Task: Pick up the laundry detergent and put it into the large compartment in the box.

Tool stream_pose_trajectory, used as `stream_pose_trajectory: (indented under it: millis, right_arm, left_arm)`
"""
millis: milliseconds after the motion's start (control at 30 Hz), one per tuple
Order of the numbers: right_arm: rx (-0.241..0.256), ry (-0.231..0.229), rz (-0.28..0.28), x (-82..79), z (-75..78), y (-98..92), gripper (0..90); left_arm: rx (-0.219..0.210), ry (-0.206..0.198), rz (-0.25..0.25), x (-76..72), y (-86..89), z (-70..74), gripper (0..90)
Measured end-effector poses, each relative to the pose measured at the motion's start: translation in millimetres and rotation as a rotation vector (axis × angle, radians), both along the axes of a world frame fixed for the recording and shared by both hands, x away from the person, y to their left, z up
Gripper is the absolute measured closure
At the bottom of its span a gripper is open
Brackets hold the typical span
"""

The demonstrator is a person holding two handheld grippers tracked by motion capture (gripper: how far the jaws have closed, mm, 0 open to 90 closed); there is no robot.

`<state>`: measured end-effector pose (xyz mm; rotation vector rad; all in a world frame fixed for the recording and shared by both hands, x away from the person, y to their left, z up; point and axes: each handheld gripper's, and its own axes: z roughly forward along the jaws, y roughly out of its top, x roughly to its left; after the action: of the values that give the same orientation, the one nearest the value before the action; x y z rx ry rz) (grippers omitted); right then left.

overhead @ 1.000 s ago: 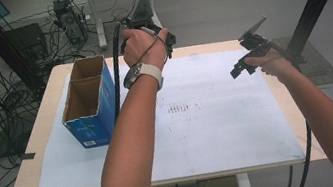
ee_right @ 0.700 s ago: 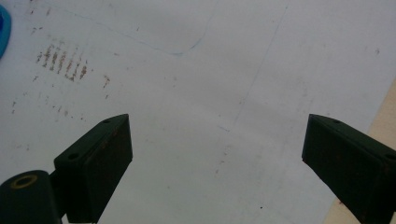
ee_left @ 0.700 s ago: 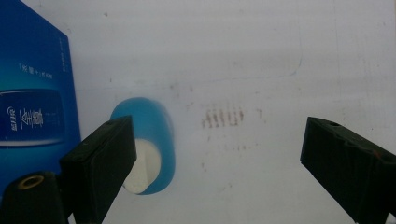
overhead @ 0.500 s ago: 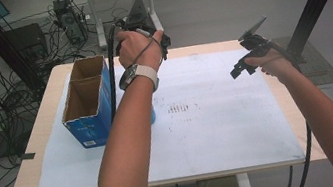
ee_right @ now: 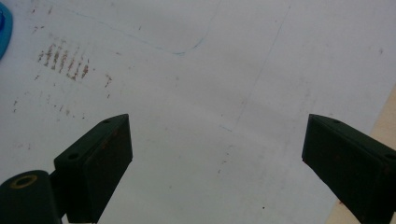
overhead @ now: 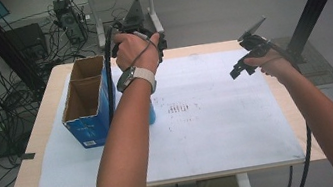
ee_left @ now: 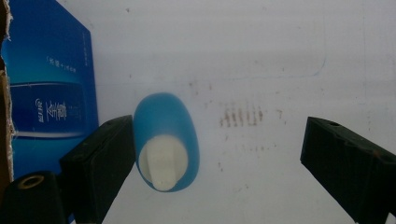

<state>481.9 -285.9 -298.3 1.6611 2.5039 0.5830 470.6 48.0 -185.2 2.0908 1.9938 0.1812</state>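
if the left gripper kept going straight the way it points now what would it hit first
Most likely the blue bottle with the white cap, standing by the blue cardboard box. It sits just inside one jaw of the open left gripper, so that jaw might clip it; otherwise the white table sheet. Depth is unclear.

I saw a blue oval plastic bottle [ee_left: 166,126] with a white cap, a blue printed cardboard box [ee_left: 51,98] at its nine o'clock, brown smudge stripes [ee_left: 242,116] on the white table sheet [ee_left: 261,42], and black jaws.
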Motion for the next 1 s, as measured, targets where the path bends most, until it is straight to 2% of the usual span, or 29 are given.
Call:
stream_pose_trajectory:
  millis: [133, 233, 333, 500, 667, 767, 1000]
  right_arm:
    - [0.001, 0.000, 0.002, -0.2, 0.0, 0.2, 8.4]
    - [0.001, 0.001, 0.002, -0.2, 0.0, 0.2, 8.4]
    - [0.000, 0.001, 0.005, -0.1, -0.4, 0.3, 8.4]
    - [-0.001, 0.000, 0.008, -0.2, -0.7, 1.3, 8.4]
    - [-0.003, 0.000, 0.012, 0.2, -1.8, 2.3, 8.4]
    - [-0.004, 0.000, 0.015, 0.0, -2.0, 3.6, 8.4]
    - [-0.002, 0.005, 0.013, -0.4, -2.2, 4.2, 8.4]
  left_arm:
    - [-0.012, 0.023, 0.011, -0.8, 2.8, -8.5, 10.8]
    - [0.005, 0.021, 0.010, -1.7, 4.6, -14.6, 10.9]
    - [-0.010, 0.033, 0.013, -1.7, 6.7, -19.7, 10.9]
    - [0.006, 0.025, 0.017, -2.0, 9.2, -27.8, 10.9]
    - [-0.012, 0.039, 0.024, -2.4, 10.8, -36.9, 10.9]
    - [-0.004, 0.035, 0.021, -2.7, 11.2, -40.6, 11.0]
    - [-0.016, 0.046, 0.029, -2.8, 14.9, -49.6, 10.9]
